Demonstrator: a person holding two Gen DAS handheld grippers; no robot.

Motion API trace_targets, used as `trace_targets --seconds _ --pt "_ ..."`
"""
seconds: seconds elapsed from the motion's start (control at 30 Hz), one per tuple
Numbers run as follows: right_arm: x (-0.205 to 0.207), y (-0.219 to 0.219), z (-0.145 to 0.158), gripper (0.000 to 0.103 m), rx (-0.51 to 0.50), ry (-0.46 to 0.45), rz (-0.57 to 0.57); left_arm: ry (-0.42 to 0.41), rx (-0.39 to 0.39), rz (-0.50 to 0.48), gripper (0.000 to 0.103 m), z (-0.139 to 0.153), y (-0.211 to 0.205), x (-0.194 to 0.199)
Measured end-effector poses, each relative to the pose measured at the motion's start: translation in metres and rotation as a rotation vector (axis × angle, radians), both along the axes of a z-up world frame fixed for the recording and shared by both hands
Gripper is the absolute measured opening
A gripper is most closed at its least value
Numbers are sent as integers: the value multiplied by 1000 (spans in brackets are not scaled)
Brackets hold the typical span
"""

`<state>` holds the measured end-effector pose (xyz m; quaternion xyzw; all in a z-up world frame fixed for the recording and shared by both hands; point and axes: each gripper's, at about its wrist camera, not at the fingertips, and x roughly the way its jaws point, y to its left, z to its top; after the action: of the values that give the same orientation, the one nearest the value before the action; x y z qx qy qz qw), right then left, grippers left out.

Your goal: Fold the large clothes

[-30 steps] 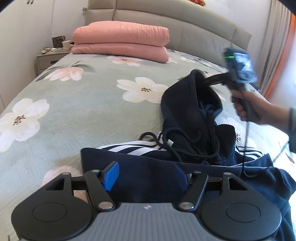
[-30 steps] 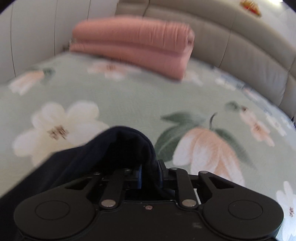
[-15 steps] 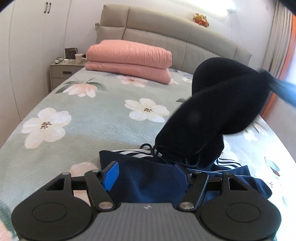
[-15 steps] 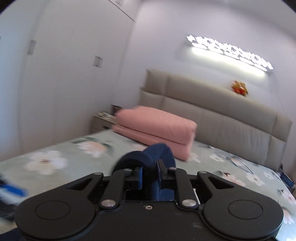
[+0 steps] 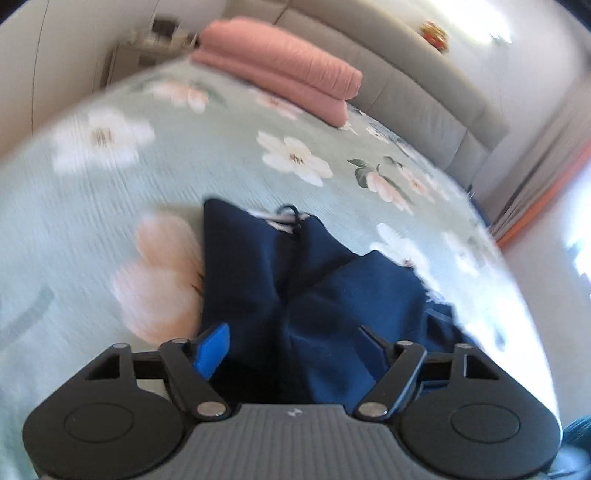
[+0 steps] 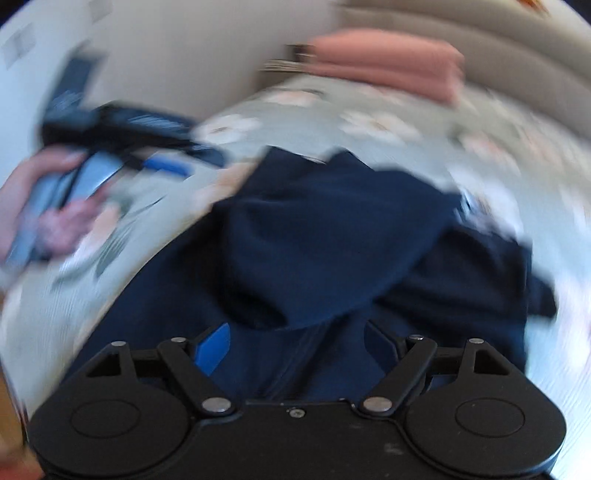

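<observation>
A navy hoodie point(image 5: 295, 280) lies crumpled on the bed point(image 5: 110, 221), on a pale green bedspread printed with white and peach flowers. In the left wrist view it fills the lower centre, running from the gripper up toward 12 o'clock, where a dark drawstring point(image 5: 291, 214) and a strip of white stripes point(image 5: 275, 221) show at its far edge. In the right wrist view the hood point(image 6: 332, 236) is flopped over the body of the garment, with more navy cloth spilling toward 3 o'clock.

The left gripper point(image 5: 295, 347) has its jaws wide and opening; the cloth sits between the blue pads, but they do not press on it. The right gripper point(image 6: 297, 347) is likewise spread wide and opening, navy fabric lying loose between its fingers. In the right wrist view the left gripper appears again at 10 o'clock, blurred, carried by the person's hand point(image 6: 55, 218) clear of the hoodie.

A folded pink quilt point(image 5: 280, 66) rests at the head of the bed, at 12 o'clock, against the padded beige headboard point(image 5: 406, 85). A nightstand point(image 5: 147, 48) with small blurred items stands at 11 o'clock; what they are cannot be told. A small orange toy point(image 5: 434, 31) sits on top of the headboard at 1 o'clock. Curtains point(image 5: 546, 177) with an orange edge hang at 3 o'clock. Nothing lies on top of the hoodie.
</observation>
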<state>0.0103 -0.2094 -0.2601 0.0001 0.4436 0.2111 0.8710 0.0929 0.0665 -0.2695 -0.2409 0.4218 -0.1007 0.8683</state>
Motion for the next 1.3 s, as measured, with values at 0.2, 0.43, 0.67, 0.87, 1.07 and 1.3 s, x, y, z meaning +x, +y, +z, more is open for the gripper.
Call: trace_targets --seconds 0.2,0.43,0.67,0.87,1.07,1.3 --pt "42 -35 -40 92 308 190 -342 154 -142 2 65 -48 -12 41" --pt "21 -45 -28 92 229 147 -378 13 -226 -138 5 -12 -60 35" --pt "24 -70 1 92 228 50 -443 -130 -481 -191 5 41 -80 0" --pt "33 -44 3 93 193 19 -384 112 -13 142 9 -44 -3 -24" --pt "44 -7 -13 80 50 -6 -287 127 -131 110 21 -47 16 -43" --pt "87 38 -44 33 -98 -100 -318 -4 -10 -141 11 -59 -65 9"
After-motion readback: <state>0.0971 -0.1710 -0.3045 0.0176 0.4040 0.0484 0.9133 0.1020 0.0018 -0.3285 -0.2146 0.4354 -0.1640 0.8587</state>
